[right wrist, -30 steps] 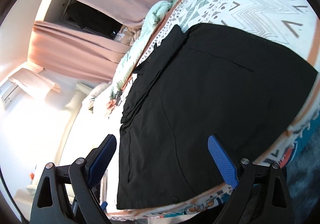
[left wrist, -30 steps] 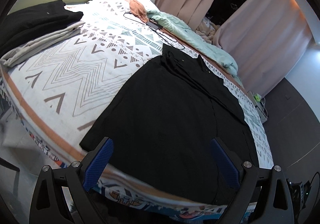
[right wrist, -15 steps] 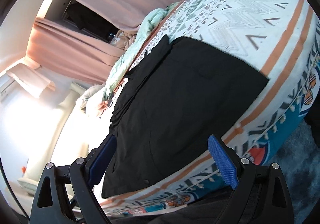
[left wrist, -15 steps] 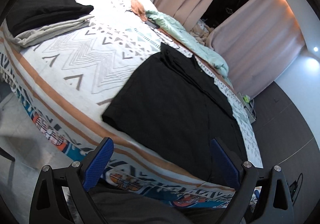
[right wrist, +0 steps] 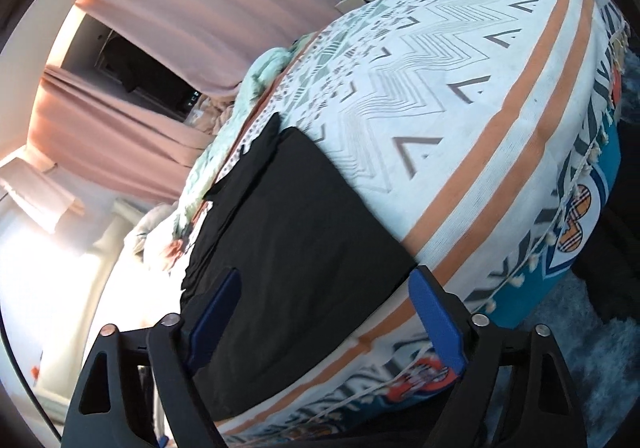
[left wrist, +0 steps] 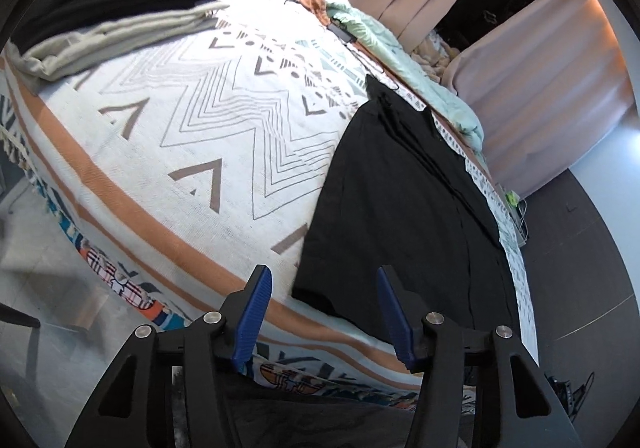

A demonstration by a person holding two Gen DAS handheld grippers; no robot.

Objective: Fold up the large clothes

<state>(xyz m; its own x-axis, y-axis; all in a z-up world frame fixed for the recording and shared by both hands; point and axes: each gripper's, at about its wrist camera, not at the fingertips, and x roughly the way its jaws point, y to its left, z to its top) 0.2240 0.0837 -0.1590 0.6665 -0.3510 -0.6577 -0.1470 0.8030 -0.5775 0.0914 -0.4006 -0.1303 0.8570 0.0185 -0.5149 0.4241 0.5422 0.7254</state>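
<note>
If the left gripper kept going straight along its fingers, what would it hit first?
Most likely the near corner of the black garment lying flat on the patterned bedspread. The open left gripper frames that corner between its fingers, apart from it. Depth is unclear; it might meet the bedspread's edge first.

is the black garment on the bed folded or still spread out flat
Partly folded. The black garment lies flat on the patterned bedspread, with layered fabric doubled over along its far edge and straight outer edges. Neither gripper touches it.
</note>
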